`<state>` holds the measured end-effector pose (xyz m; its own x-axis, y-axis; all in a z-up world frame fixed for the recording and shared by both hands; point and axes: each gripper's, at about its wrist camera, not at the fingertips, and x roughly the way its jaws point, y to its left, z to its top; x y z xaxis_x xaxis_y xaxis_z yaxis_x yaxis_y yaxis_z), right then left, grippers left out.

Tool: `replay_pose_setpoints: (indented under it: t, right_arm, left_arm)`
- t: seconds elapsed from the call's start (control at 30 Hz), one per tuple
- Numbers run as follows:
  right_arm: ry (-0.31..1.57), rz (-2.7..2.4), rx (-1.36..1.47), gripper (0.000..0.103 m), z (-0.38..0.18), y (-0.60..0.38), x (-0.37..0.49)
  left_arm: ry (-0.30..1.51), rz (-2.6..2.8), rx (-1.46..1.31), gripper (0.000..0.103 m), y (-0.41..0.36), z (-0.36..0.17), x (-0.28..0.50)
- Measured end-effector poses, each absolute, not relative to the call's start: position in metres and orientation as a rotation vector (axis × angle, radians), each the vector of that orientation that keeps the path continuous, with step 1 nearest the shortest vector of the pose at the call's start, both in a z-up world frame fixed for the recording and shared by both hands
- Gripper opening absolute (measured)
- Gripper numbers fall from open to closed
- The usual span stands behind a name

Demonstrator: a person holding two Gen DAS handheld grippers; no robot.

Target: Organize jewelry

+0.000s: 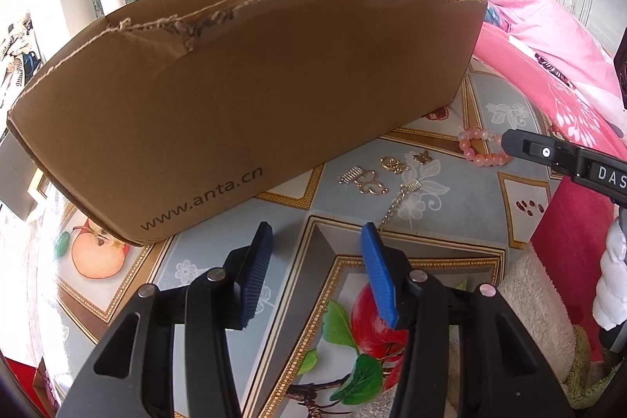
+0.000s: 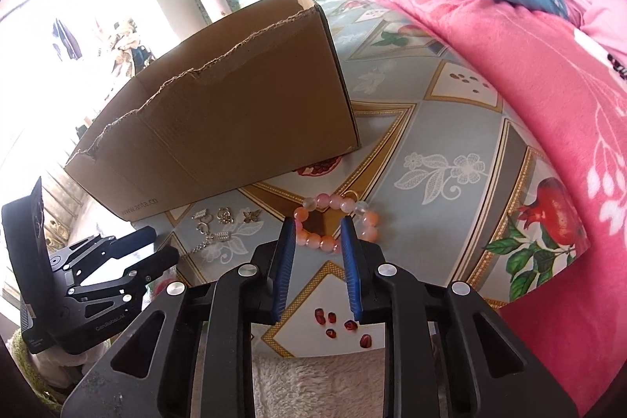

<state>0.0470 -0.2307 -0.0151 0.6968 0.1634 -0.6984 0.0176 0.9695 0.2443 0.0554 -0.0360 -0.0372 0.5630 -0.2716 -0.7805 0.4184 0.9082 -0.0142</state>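
Step in hand: pick-up of bead bracelet [image 2: 337, 222], lying on tablecloth [image 2: 450, 128] in front of cardboard box [image 2: 219, 128]. Right gripper [image 2: 318, 228] fingers straddle its near arc, narrow gap, pad contact w/ beads unclear. Left gripper [image 1: 317, 234] fingers apart, empty, near small charms [image 1: 376, 179]. Next: confirm clamp, lift, carry over box rim

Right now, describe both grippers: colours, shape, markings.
The left gripper and the right gripper match: black angular linkage arms with cut-out slots, round silver pivot pins, and flat blue ribbed pads on black backing. Seen from the left wrist view, the right gripper's body bears white letters "DAS"; seen from the right wrist view, the left's carries small white lettering.
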Motion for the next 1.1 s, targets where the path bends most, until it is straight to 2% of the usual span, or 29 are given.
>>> replay_pose_setpoints:
  t: [0.37,0.53,0.87,1.1]
  right_arm:
    - [0.797,-0.031,0.079,0.019,-0.011,-0.225,0.060]
    - [0.845,-0.046,0.050,0.009,-0.024,-0.230,0.063]
    - [0.844,-0.010,0.012,0.007,-0.027,-0.220,0.061]
    - [0.752,0.059,0.081,0.007,0.009,-0.215,0.046]
  left_arm:
    - [0.864,-0.442,0.155,0.046,-0.023,-0.039,0.048]
    - [0.860,-0.440,0.144,0.046,-0.022,-0.038,0.047]
    - [0.854,-0.432,0.156,0.046,-0.025,-0.037,0.046]
    - [0.860,-0.420,0.096,0.046,-0.014,-0.036,0.047]
